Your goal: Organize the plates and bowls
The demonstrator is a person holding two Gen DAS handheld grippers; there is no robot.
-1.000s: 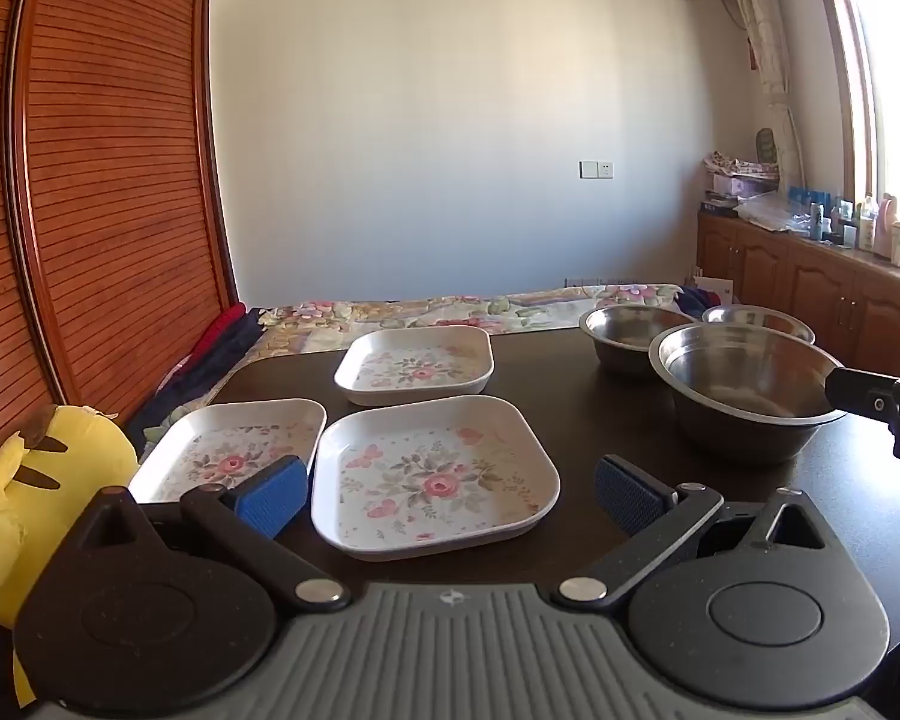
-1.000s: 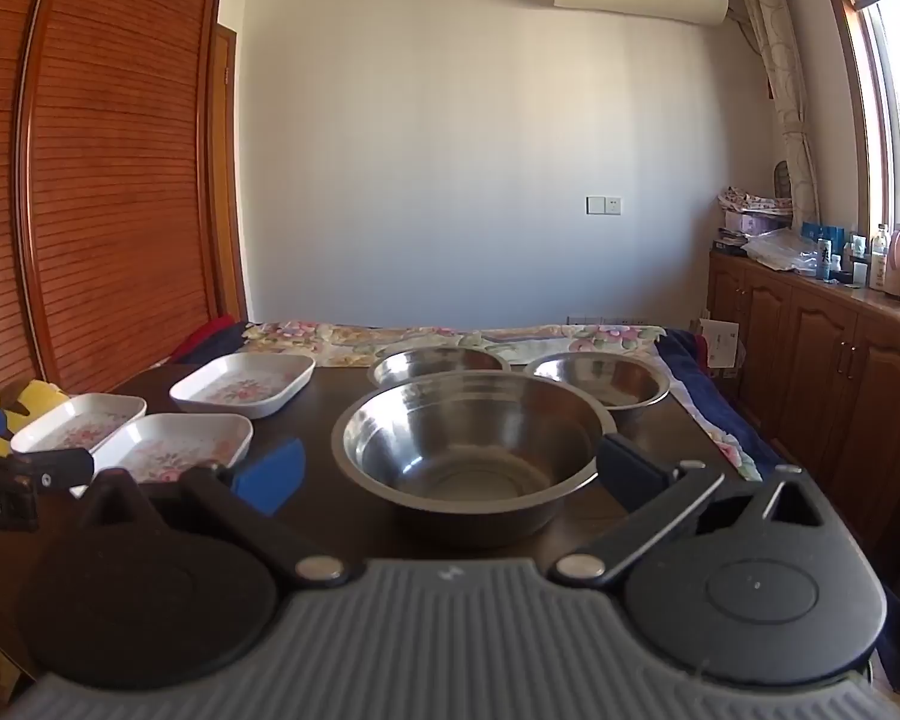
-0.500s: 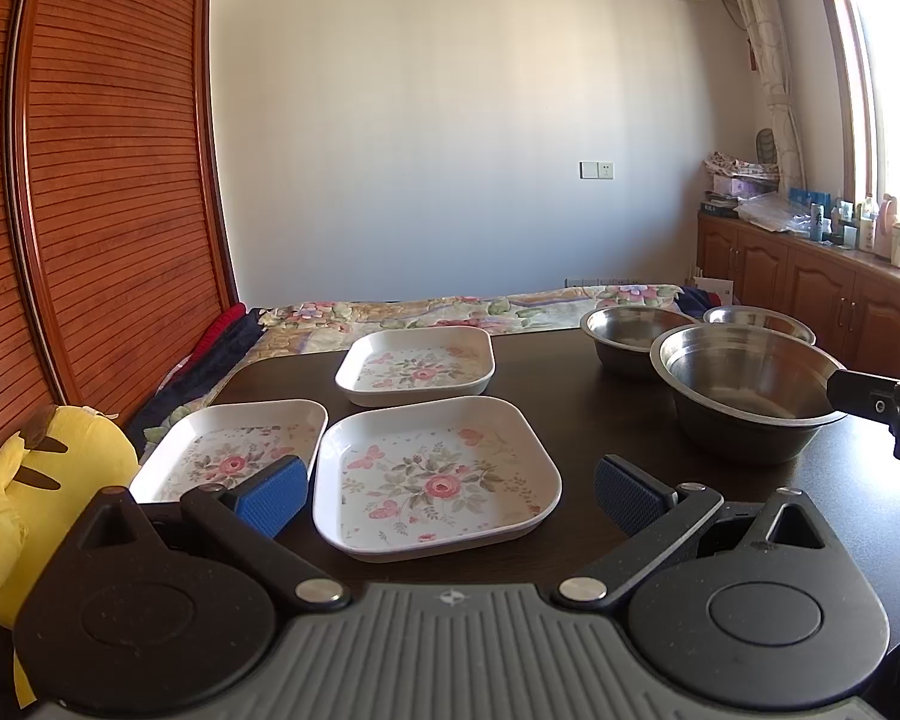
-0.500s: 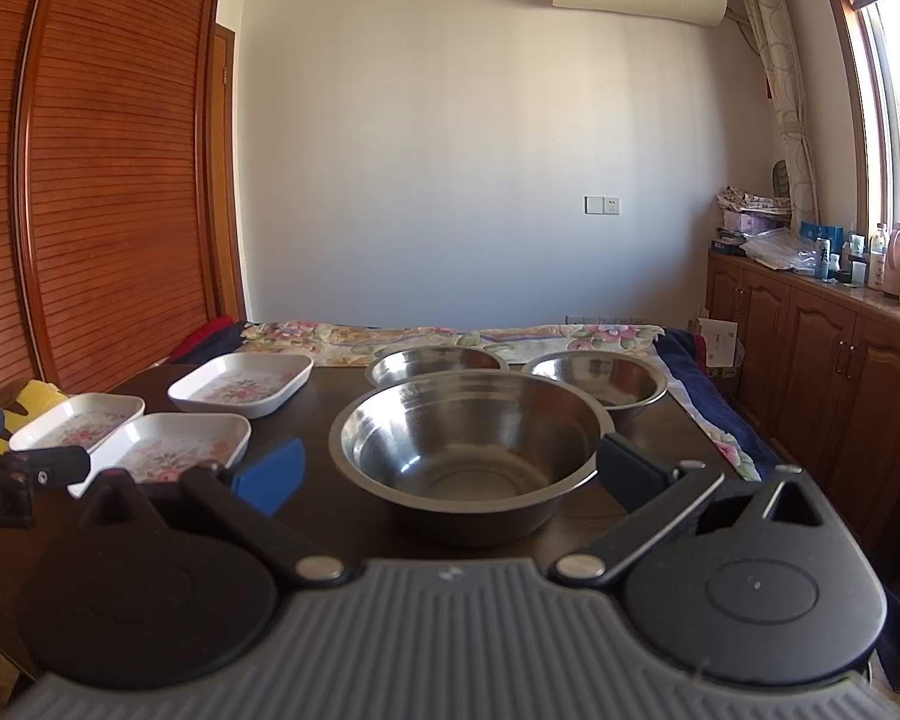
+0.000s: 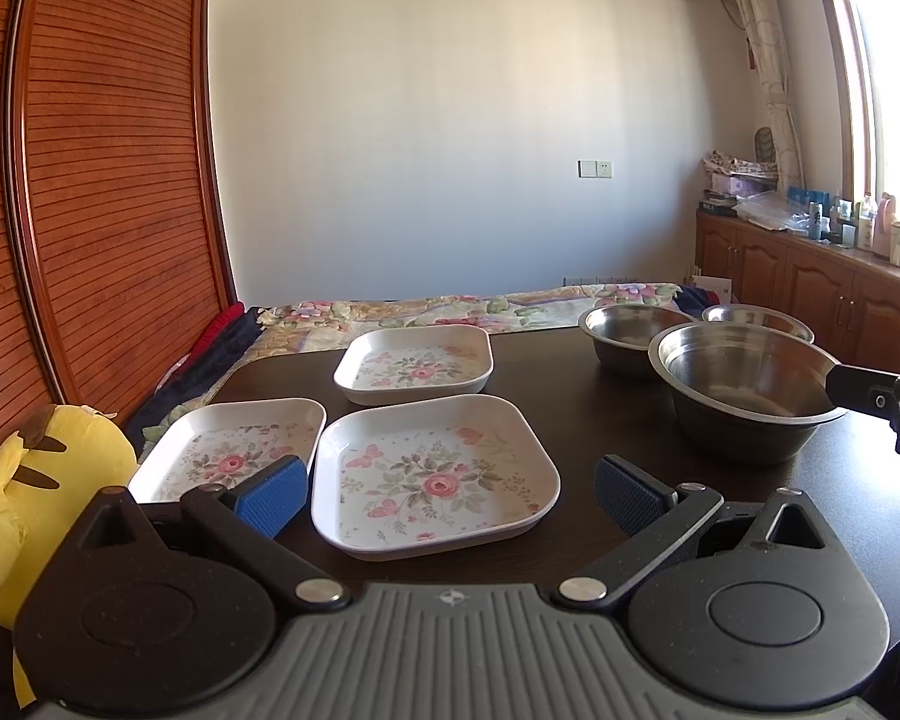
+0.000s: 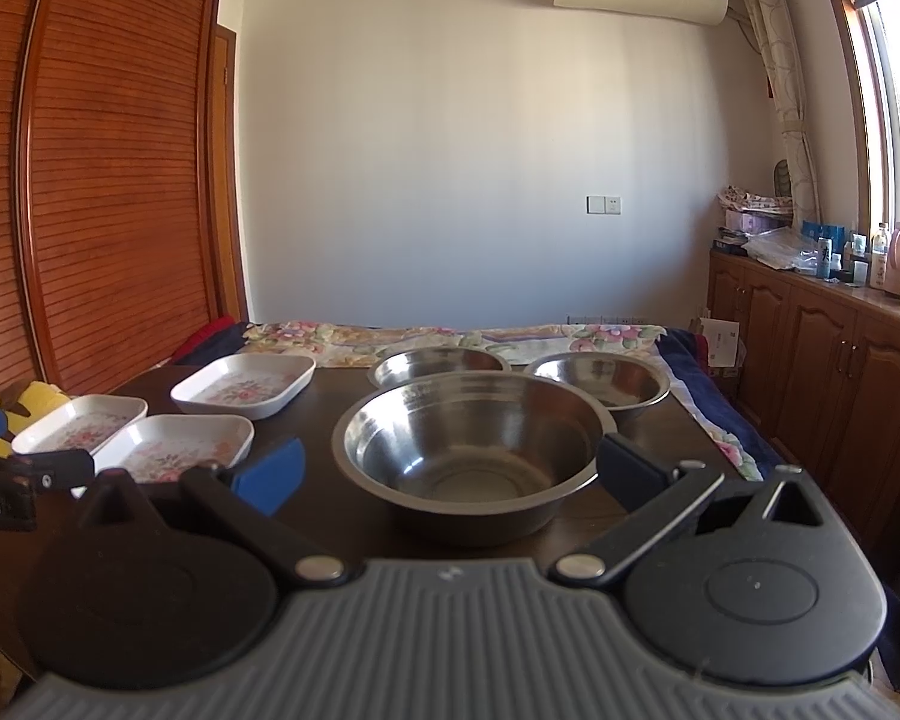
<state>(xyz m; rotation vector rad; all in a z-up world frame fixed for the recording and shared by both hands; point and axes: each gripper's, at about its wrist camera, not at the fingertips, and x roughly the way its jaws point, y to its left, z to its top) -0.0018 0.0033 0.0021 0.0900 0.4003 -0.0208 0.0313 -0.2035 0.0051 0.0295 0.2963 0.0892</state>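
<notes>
Left wrist view: nearest floral plate point(image 5: 435, 474) sits dead ahead at 12 o'clock on the dark table point(image 5: 570, 372), between the spread pads of the left gripper point(image 5: 450, 495), jaws wide, holding nothing, hovering at the table's near edge. Second floral plate point(image 5: 234, 447) at 10 o'clock, just beside the first, partly behind the left blue pad point(image 5: 270, 495). Third floral plate point(image 5: 414, 363) further back at 12, apart from both. Large steel bowl point(image 5: 744, 393) at 2 o'clock; two smaller steel bowls behind it, one point(image 5: 633, 336) at 1 and the other point(image 5: 756, 321) mostly hidden. Yellow plush toy point(image 5: 24, 480) at 9 o'clock off the table edge.

Right wrist view: large steel bowl point(image 6: 471, 447) straight ahead at 12, framed by the right gripper point(image 6: 450, 474), fingers wide apart, gripping nothing; whether the right pad touches the rim, cannot tell. Plates at 10 o'clock. Flowered bedspread point(image 6: 450, 336) beyond the table, wooden cabinets point(image 6: 828, 348) at 3.
</notes>
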